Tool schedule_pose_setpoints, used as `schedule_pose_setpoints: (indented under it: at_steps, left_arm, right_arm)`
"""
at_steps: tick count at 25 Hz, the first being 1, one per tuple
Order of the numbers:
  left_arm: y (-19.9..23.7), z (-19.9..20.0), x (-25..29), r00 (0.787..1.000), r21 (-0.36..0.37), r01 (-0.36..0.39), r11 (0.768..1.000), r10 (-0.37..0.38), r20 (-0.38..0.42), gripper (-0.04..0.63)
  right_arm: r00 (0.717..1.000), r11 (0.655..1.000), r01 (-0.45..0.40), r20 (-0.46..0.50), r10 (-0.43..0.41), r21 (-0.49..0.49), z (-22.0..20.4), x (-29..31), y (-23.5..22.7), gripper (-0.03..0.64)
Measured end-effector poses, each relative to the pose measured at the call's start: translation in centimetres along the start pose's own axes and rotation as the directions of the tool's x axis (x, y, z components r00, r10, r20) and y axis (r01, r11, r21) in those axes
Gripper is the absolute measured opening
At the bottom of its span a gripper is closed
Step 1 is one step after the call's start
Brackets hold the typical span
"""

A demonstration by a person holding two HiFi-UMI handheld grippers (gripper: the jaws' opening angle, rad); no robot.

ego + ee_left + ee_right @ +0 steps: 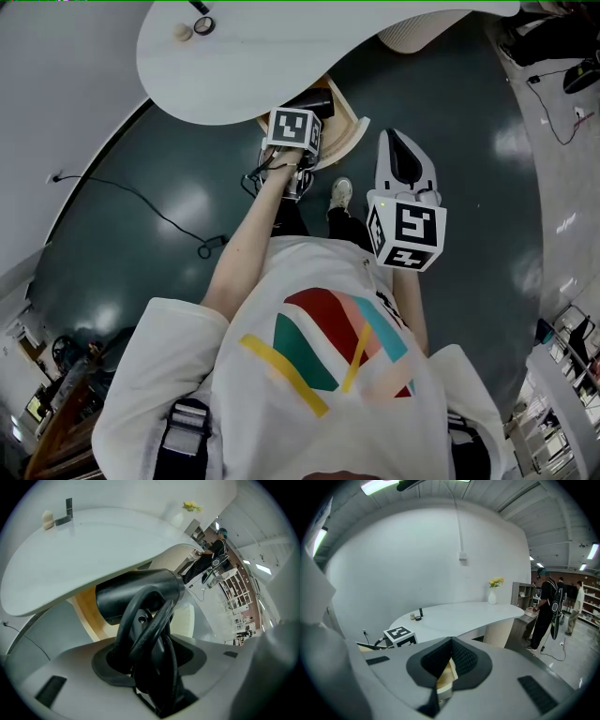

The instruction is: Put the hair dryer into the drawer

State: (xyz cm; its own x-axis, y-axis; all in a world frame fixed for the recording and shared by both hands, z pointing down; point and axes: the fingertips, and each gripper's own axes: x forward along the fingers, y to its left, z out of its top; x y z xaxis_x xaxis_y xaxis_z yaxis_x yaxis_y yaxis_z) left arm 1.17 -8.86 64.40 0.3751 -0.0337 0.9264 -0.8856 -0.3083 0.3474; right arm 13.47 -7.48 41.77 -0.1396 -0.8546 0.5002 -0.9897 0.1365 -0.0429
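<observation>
Left gripper [150,660] fingers clamp the black hair dryer [136,595] and its looped cord above the open wooden drawer [349,120] beneath the table [244,66]. Right gripper [451,665] fingers are closed together and empty.

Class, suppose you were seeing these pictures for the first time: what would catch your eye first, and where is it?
The hair dryer, black with its cord looped round it, is clamped in the left gripper above the open wooden drawer, which sits under the curved white table. The right gripper hangs empty just to the right of the drawer.
</observation>
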Motion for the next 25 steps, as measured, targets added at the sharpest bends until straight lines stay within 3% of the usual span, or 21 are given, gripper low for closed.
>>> schedule_pose_setpoints:
  at_steps: [9,12,16,20,25]
  left_arm:
    - [2.3,3.6,1.9,0.993,-0.033,-0.062,0.998,0.065,0.101,0.224]
    - [1.3,4.6,2.7,0.983,-0.088,-0.034,0.996,0.049,0.176,0.224]
    - [2.4,5.2,3.5,0.977,-0.123,-0.006,0.992,0.031,0.209,0.224]
    - [3.6,6.7,3.7,0.970,-0.111,-0.042,0.993,0.067,0.232,0.224]
    - [4.3,7.6,4.3,0.943,-0.082,-0.056,0.995,0.080,0.324,0.224]
  right_arm:
    - [0.997,0.998,0.013,-0.078,-0.017,-0.058,-2.0,-0.1,-1.1,0.011]
    - [0.992,0.995,0.020,-0.121,-0.032,-0.094,-2.9,-0.5,-2.2,0.011]
    - [0.988,0.994,0.004,-0.152,-0.021,-0.113,-4.1,0.6,-0.9,0.011]
    - [0.984,0.991,-0.032,-0.176,0.008,-0.132,-4.8,0.8,0.1,0.011]
    - [0.978,0.987,-0.054,-0.206,0.021,-0.154,-5.8,1.2,1.0,0.011]
